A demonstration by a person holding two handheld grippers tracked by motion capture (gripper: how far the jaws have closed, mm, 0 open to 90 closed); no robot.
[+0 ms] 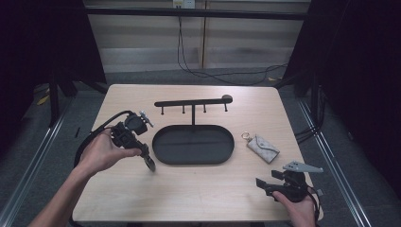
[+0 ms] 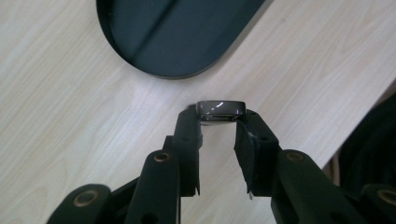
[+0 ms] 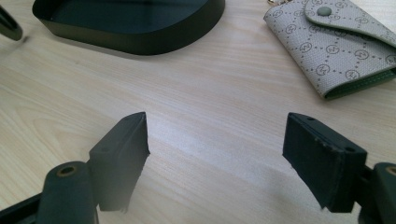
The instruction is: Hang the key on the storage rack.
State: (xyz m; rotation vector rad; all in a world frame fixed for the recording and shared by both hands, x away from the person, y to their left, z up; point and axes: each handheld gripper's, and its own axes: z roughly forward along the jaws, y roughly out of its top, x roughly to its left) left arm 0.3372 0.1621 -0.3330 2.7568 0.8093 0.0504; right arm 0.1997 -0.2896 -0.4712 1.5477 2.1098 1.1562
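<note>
Left claw (image 2: 219, 122) is clamped on a small dark rounded object (image 2: 220, 110) (can't tell what it is), held at the jaw tips above the table (image 2: 70, 116), just beside the black oval tray (image 1: 193, 144) w/ its hook stand (image 1: 193, 101). Left hand (image 1: 101, 151) tilts it down-right. Right claw (image 3: 217, 140) rests near the table's front edge, jaws apart & empty; patterned key pouch (image 3: 336, 44) lies just ahead.
</note>
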